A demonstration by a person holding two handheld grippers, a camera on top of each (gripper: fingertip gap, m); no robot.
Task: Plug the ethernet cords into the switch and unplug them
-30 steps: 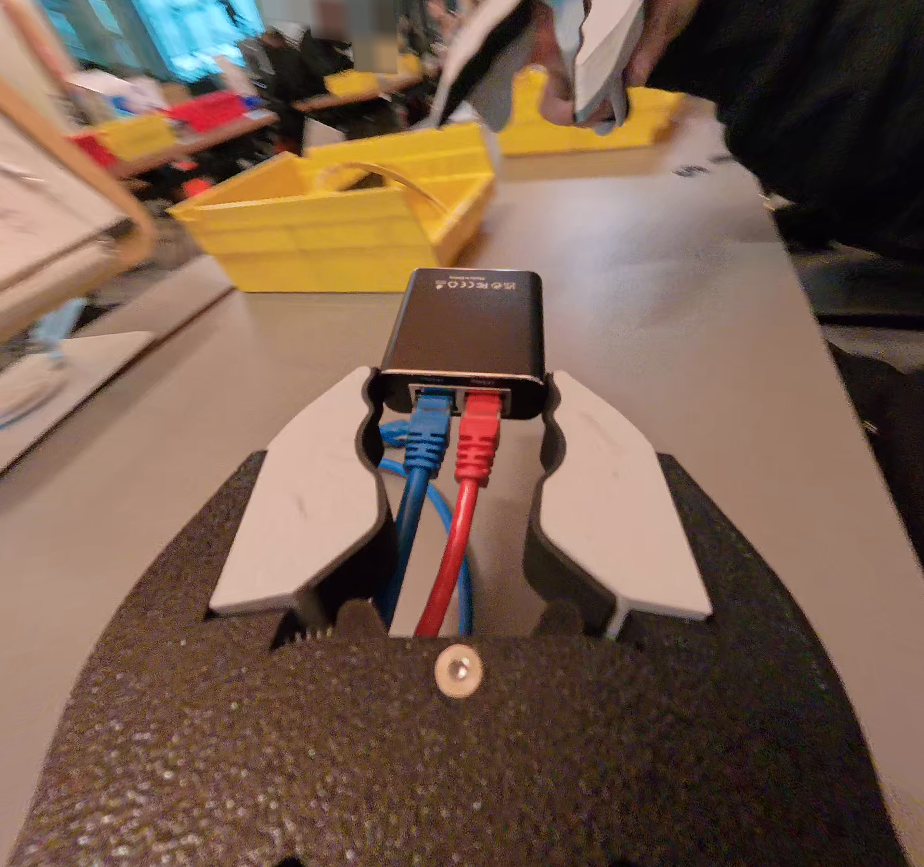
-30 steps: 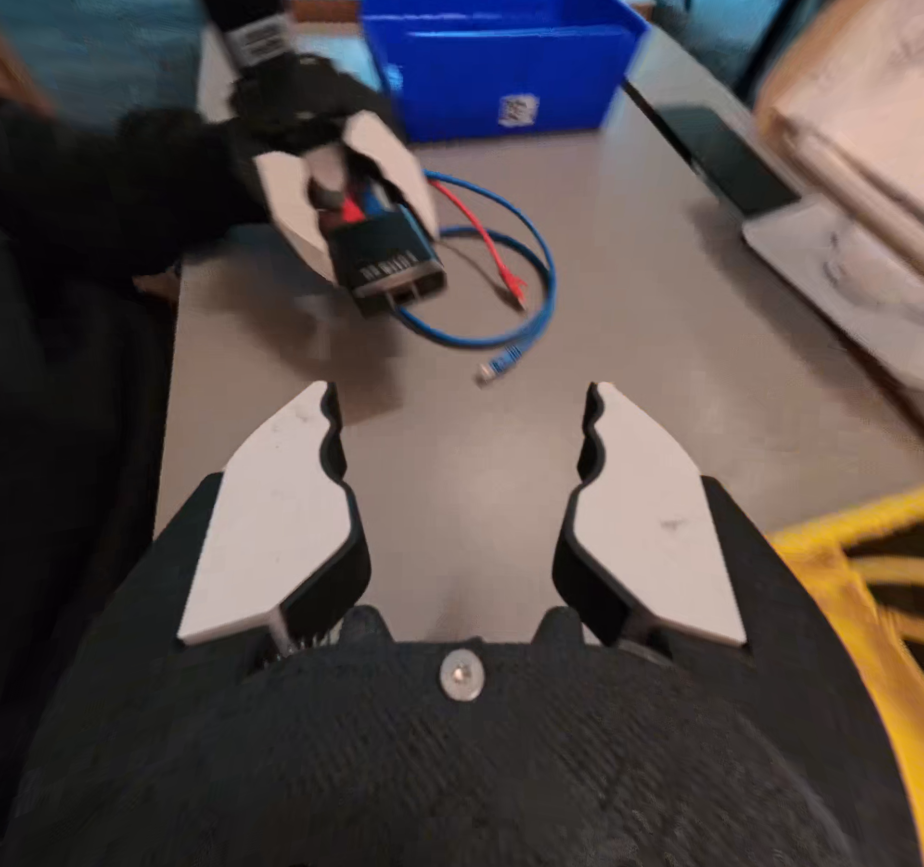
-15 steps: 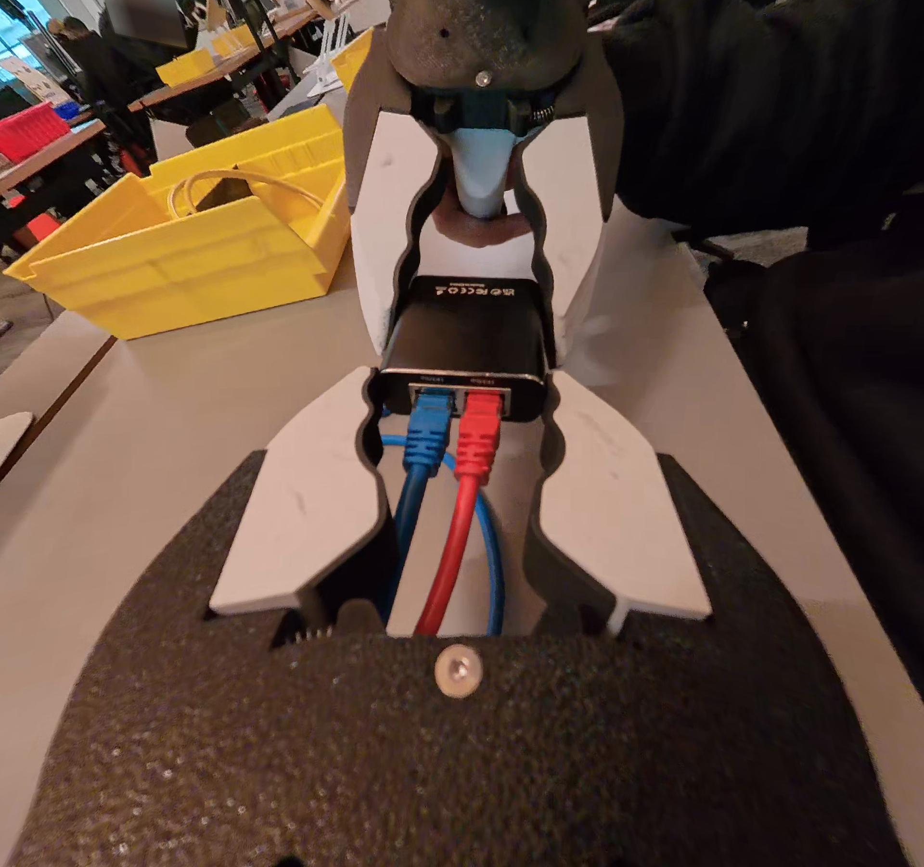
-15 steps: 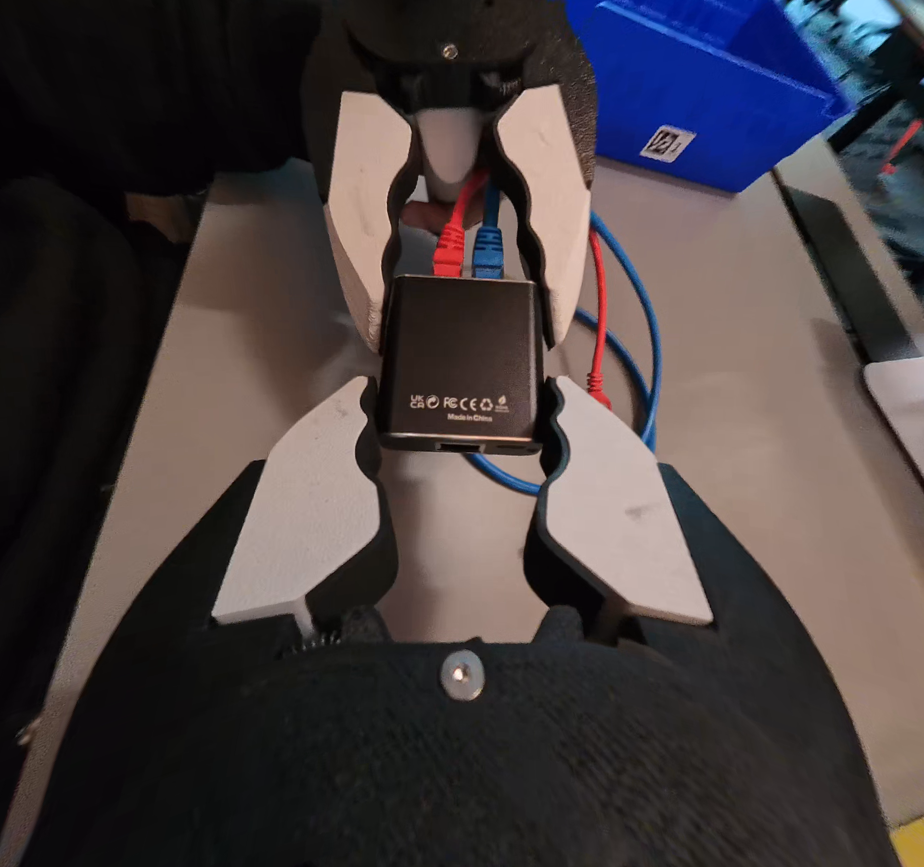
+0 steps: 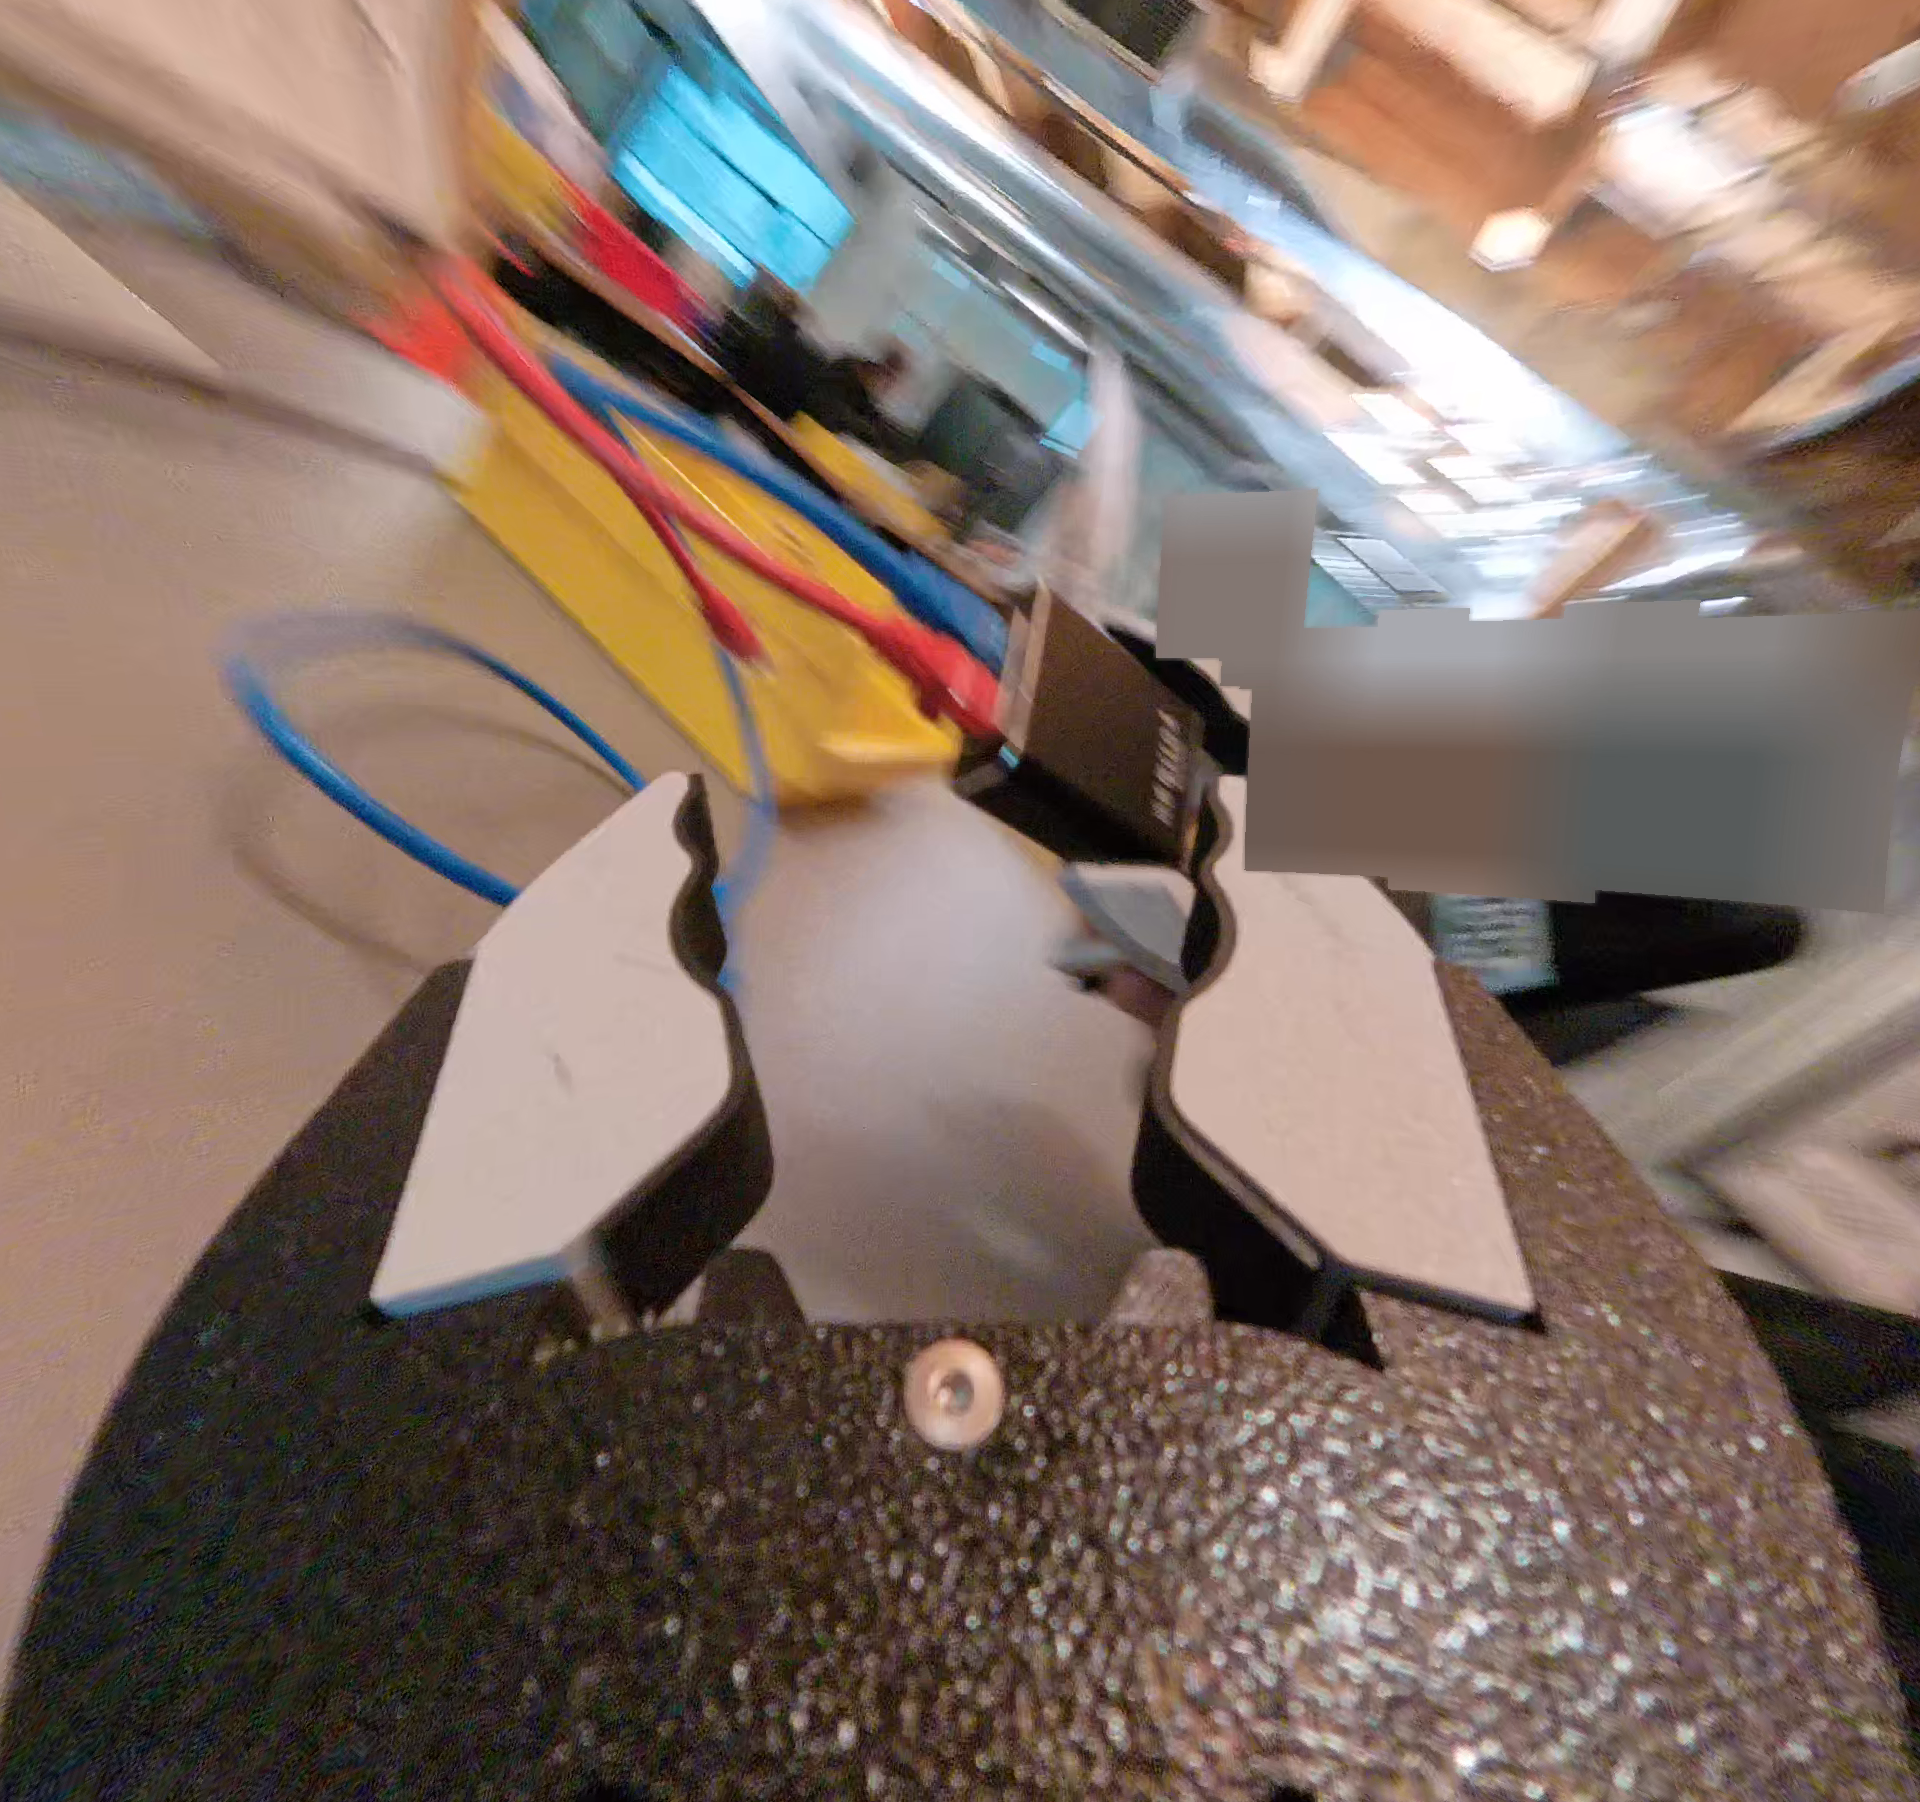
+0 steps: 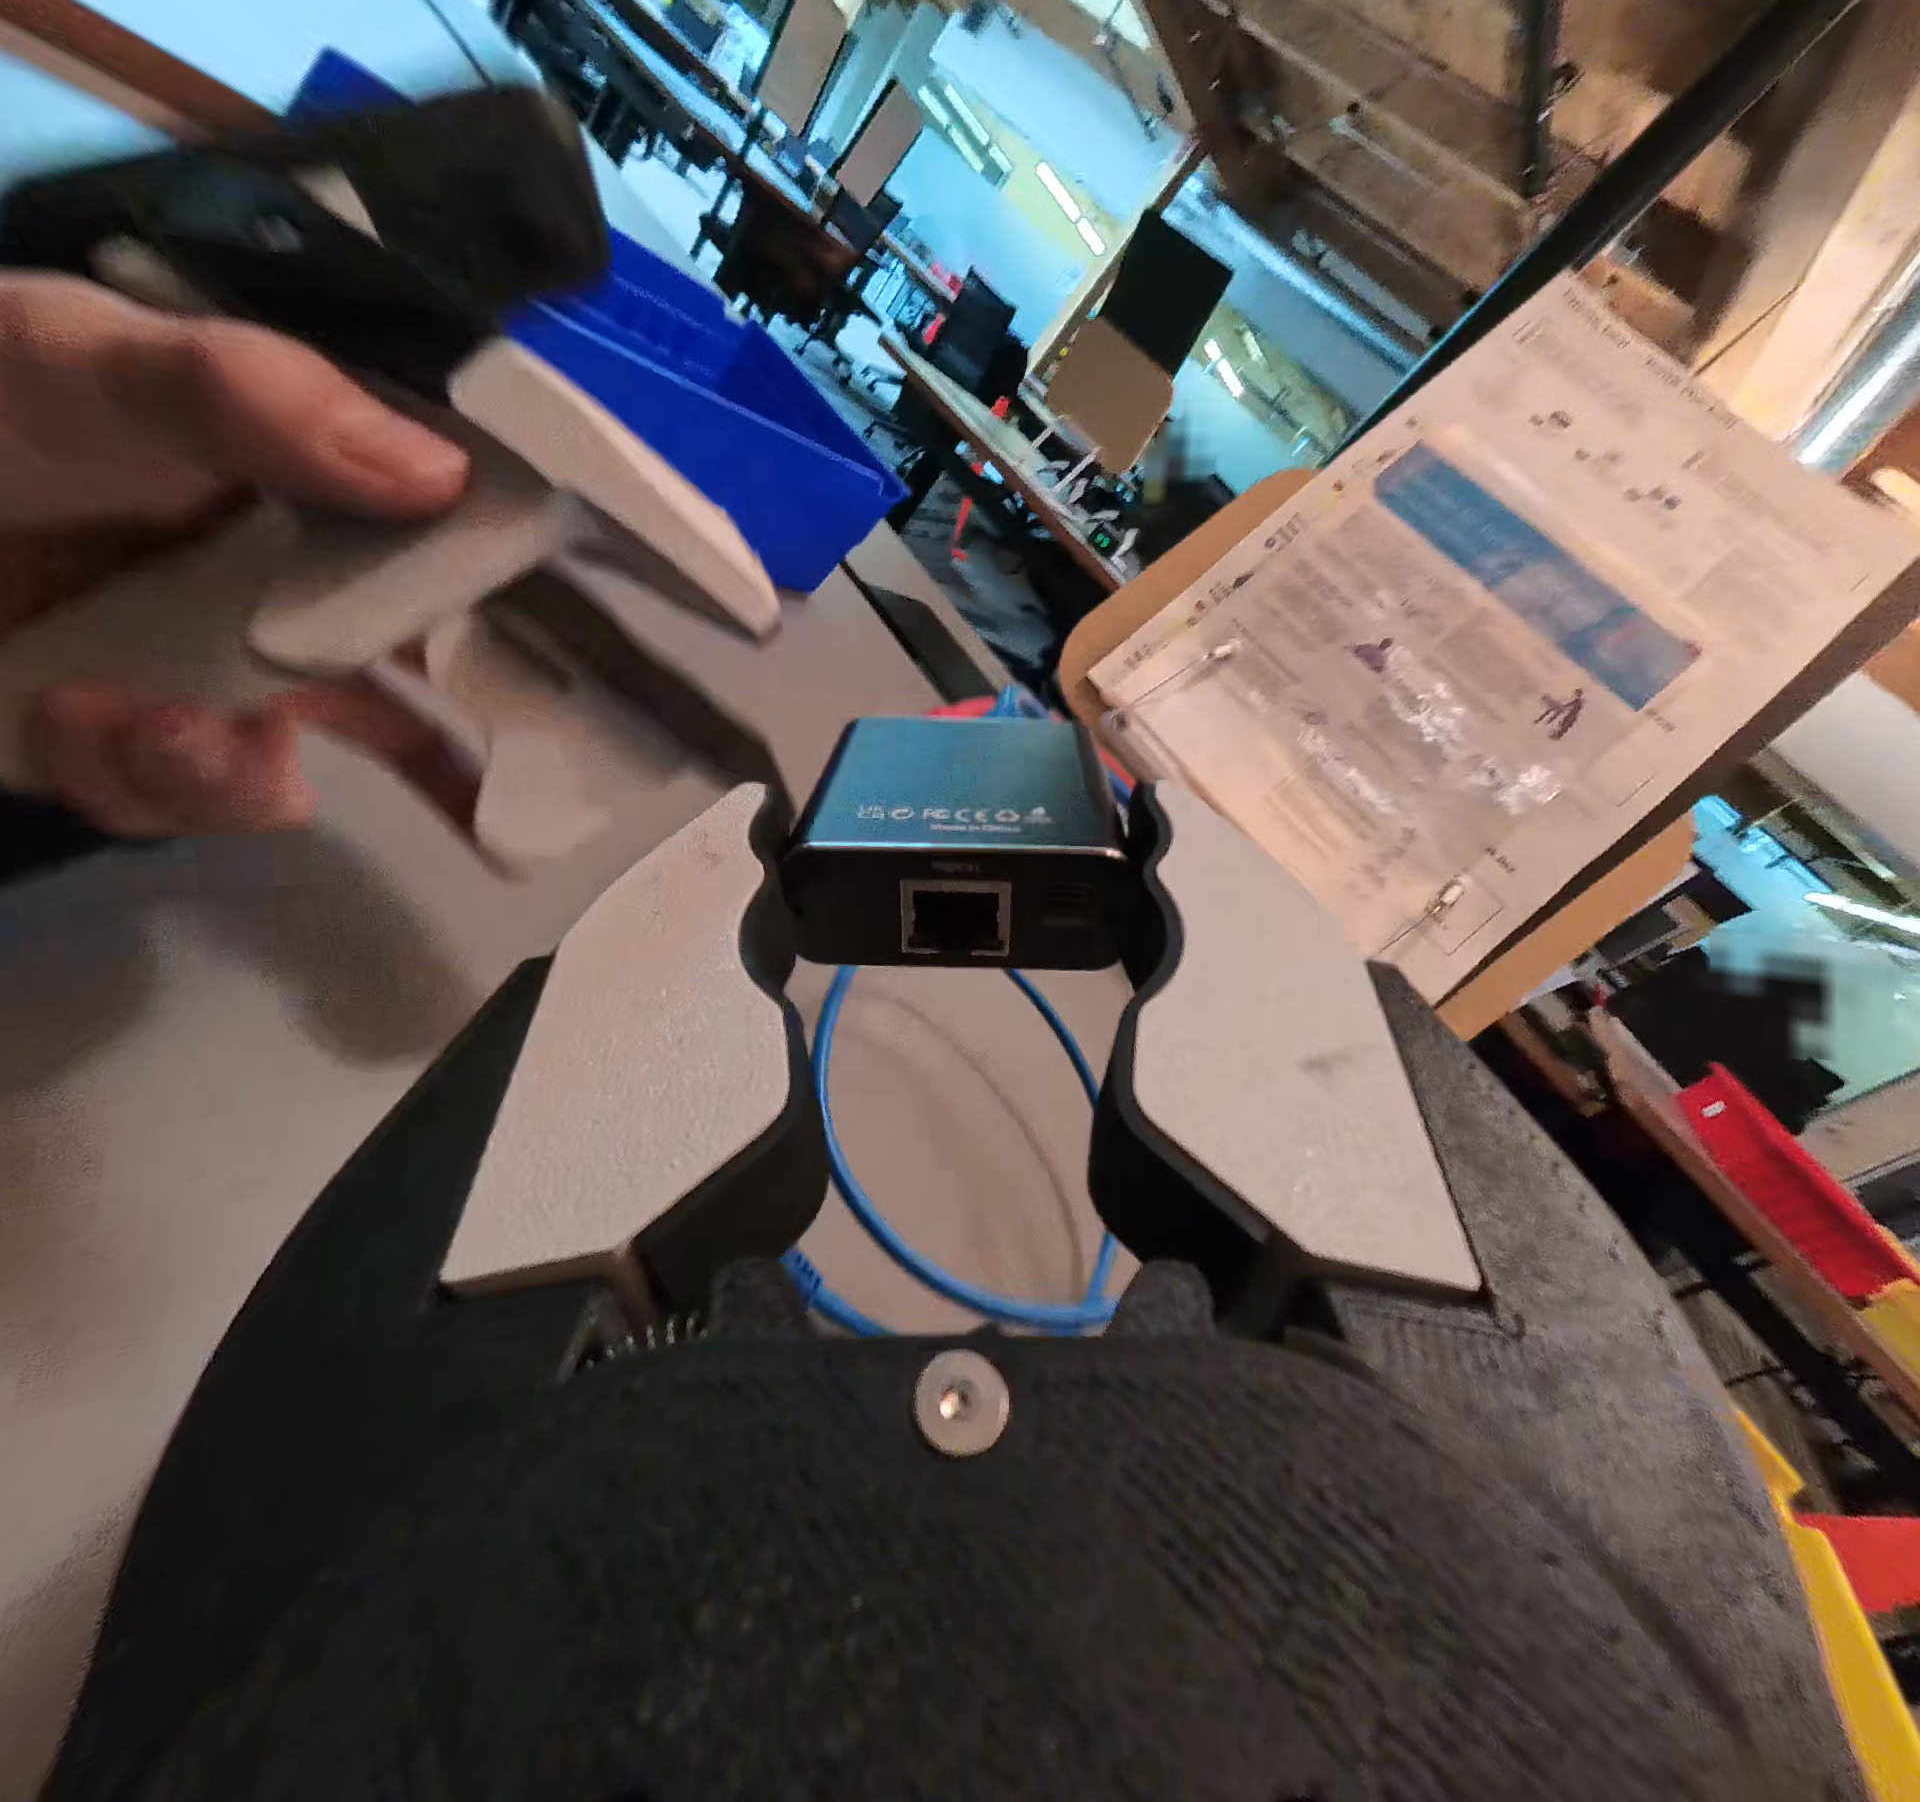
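- The black switch (image 6: 954,843) is clamped at its sides between the fingertips of the right gripper (image 6: 956,879), lifted off the grey tabletop (image 6: 208,1077), with one empty port facing the camera.
- A blue cord (image 6: 961,1316) can be seen looping down under the switch, between the gripper's fingers; a bit of red is peeking out at the switch's far end, around 12 o'clock.
- In the left wrist view, pretty blurry, the left gripper (image 5: 951,853) is spread wide with nothing in it.
- From there the switch (image 5: 1101,734) is seen up at 1 o'clock, with the red cord (image 5: 790,578) and blue cord (image 5: 416,796) plugged into its end and trailing off toward 10 o'clock, in front of a yellow bin (image 5: 665,609).
- In the right wrist view the left gripper (image 6: 582,505) is held by a hand (image 6: 156,526) at 10 o'clock, clear of the switch, with a blue bin (image 6: 727,433) behind it.
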